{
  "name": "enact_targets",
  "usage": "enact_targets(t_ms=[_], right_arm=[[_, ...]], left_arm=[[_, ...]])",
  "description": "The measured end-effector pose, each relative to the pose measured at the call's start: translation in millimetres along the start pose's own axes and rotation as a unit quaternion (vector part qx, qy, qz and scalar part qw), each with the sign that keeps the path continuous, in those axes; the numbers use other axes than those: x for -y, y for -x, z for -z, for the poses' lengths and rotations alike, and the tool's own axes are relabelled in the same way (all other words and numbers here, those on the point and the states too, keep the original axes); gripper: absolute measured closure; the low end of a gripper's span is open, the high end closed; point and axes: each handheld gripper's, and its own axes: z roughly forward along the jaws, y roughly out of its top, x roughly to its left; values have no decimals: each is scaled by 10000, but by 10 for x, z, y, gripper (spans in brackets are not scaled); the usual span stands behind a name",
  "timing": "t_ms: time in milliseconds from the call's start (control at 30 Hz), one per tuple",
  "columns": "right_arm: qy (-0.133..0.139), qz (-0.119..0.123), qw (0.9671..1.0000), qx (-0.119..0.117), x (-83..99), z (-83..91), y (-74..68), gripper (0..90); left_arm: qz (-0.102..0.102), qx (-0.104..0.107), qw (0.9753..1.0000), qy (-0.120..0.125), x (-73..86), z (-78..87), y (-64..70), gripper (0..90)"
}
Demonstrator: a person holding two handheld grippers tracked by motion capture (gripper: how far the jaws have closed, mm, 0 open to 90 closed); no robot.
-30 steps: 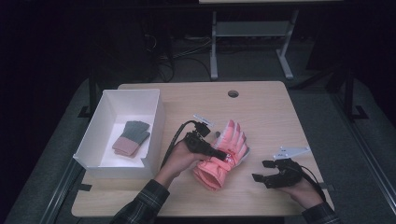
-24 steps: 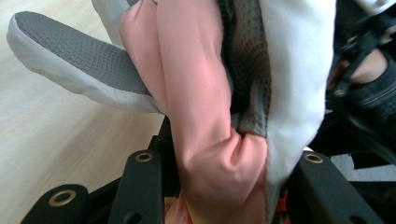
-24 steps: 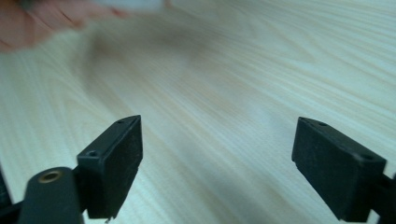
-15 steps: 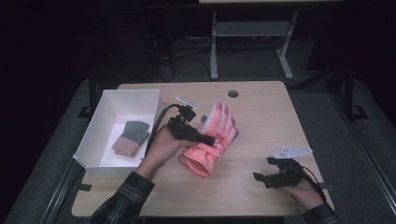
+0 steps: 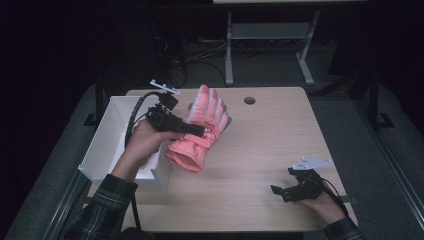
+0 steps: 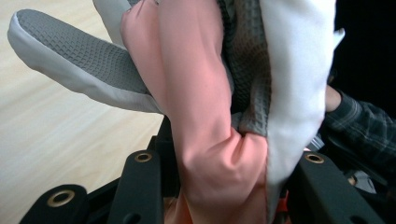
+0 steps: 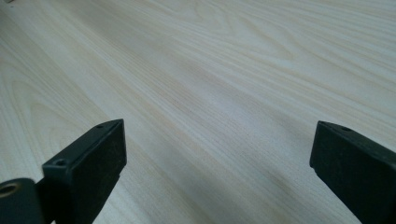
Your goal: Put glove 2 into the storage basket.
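Observation:
A pink glove with a grey palm hangs above the table, cuff down and fingers up, just right of the white box. My left gripper is shut on the glove at its middle. In the left gripper view the pink and grey fabric is bunched between the two black jaws of the left gripper. My right gripper rests near the table's front right corner. Its jaws stand wide apart over bare wood in the right gripper view.
The white box stands at the table's left edge; my left hand and forearm cover part of its inside. The wooden table has a round cable hole at the back. A metal frame stands on the floor behind.
My left gripper has lifted the pink glove off the table and carried it left and back, toward the white box. The right gripper has stayed in place.

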Motion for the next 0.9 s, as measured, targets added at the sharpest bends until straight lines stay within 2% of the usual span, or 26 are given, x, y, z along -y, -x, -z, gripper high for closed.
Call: enact_targets(t_ms=[133, 333, 433, 567, 667, 767, 900], right_arm=[[-5, 8, 10000, 27, 6, 9, -3, 33], [-44, 92, 9999, 12, 60, 36, -15, 33], [-54, 150, 9999, -31, 49, 19, -18, 33], [-50, 210, 9997, -92, 2, -37, -19, 33], [-94, 272, 9995, -103, -8, -54, -31, 33], [-129, 295, 9994, -91, -4, -59, -34, 33], [-149, 282, 9995, -83, -3, -59, -32, 33]], left_arm=[[134, -132, 9997, 164, 23, 213, -112, 591], [357, -402, 9980, 339, 131, 518, -298, 590], [521, -518, 9962, 471, 217, 670, -399, 590], [772, -711, 9922, 678, 350, 860, -540, 589], [881, -830, 9899, 744, 430, 963, -657, 589], [1019, -952, 9873, 757, 504, 1013, -772, 588], [1184, -1104, 9843, 697, 619, 996, -925, 588]])
